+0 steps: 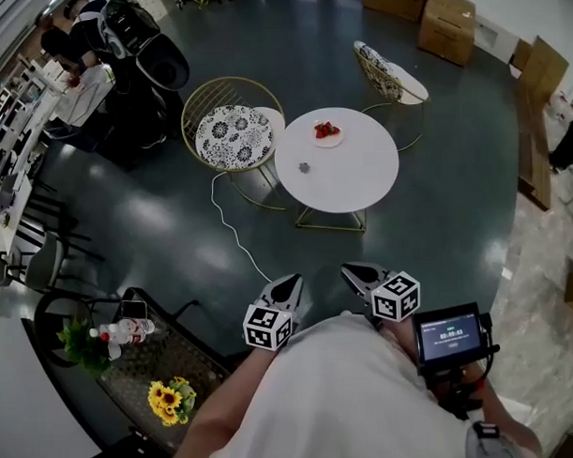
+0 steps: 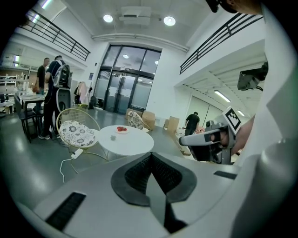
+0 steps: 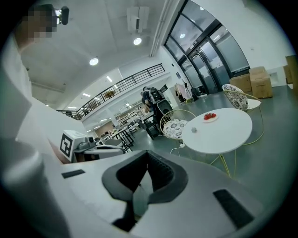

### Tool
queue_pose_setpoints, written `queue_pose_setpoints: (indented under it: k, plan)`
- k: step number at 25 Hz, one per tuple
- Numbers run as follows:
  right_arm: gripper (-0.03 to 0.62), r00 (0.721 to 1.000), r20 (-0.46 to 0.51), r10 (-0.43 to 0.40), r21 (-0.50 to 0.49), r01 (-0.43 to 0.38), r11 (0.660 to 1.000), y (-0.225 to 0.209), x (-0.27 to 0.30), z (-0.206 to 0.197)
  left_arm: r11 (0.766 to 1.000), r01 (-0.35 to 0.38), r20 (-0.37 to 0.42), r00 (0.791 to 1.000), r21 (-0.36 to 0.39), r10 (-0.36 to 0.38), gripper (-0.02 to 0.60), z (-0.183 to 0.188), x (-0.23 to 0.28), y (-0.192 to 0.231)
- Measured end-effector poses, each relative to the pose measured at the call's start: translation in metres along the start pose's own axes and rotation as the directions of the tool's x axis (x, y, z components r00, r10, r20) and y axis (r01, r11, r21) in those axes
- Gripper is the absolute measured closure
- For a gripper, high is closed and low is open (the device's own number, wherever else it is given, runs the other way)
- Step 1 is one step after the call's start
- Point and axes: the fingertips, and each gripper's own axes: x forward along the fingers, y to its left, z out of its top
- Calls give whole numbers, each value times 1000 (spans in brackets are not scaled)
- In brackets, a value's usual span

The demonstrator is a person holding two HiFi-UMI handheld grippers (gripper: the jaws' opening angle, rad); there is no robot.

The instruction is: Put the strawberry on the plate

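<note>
Both tools sit low and close to the person's body, well apart from the action area. The left gripper [image 1: 290,285] has its jaws pressed together with nothing between them. The right gripper [image 1: 356,272] shows the same: pads meeting, nothing held. The two hang side by side, near each other but not touching, both aimed toward the far side of the room.

Out there stands the round white table [image 1: 360,178], far from both grippers. On its far edge sits the plate [image 1: 329,143], and the strawberries [image 1: 326,130] lie on it as a small red cluster. How many there are is hard to tell from here. Nearer on the tabletop, left of centre, rests a small grey object [image 1: 304,166], too small to identify.

To the left of the table is a wire chair [image 1: 229,133] with a patterned cushion, touching or just beside the table's edge. A second chair [image 1: 390,74] stands on the far right. A white cable [image 1: 232,225] trails across the dark floor from the left chair toward the person. Cardboard boxes [image 1: 446,22] are stacked at the far right.
</note>
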Motion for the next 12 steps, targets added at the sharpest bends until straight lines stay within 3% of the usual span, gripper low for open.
queue_pose_setpoints:
  k: [6, 12]
  plan:
    - [586, 1000, -7, 16, 8, -16, 1000, -19, -10, 4, 998, -54, 17, 998, -16, 55, 575, 16, 13, 1]
    - [586, 1000, 17, 10, 14, -11, 1000, -35, -22, 6, 998, -63, 13, 998, -12, 64, 575, 20, 23, -3]
